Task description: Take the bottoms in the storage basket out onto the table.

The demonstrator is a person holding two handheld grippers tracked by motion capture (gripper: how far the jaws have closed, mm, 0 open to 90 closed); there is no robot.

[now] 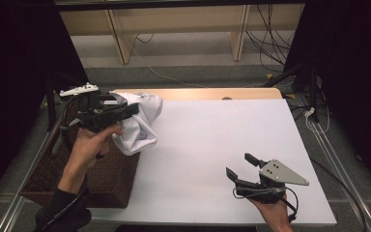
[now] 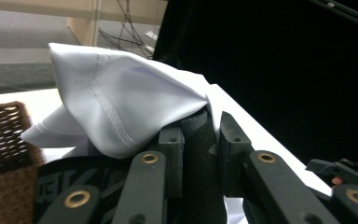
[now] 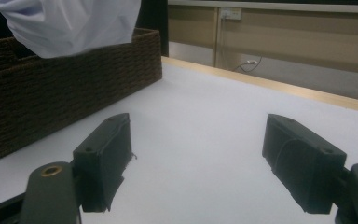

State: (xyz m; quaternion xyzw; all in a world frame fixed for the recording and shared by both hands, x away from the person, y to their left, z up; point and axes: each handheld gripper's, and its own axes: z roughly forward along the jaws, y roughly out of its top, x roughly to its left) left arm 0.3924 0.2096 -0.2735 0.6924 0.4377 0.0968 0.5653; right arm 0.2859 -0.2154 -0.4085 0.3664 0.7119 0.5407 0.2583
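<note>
Left gripper [image 1: 125, 110] pinched tight on white cloth [image 1: 137, 123], holding it up over basket [image 1: 104, 179] at table's left edge. Cloth out, I reckon; laying it on table [image 1: 212, 140] left. Right gripper [image 1: 239, 166] wide open, empty, near front edge.

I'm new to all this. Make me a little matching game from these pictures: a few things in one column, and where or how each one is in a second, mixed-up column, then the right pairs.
Things:
1. white cloth
2. wicker basket
3. left gripper
4. right gripper

Place or state:
A. jaws wide apart with nothing between them, low over the white table
B. stands at the table's left edge, dark brown
C. hangs bunched in the air above the basket's edge
D. jaws pinched on fabric, raised off the table

Pairs: 1-C, 2-B, 3-D, 4-A
</note>
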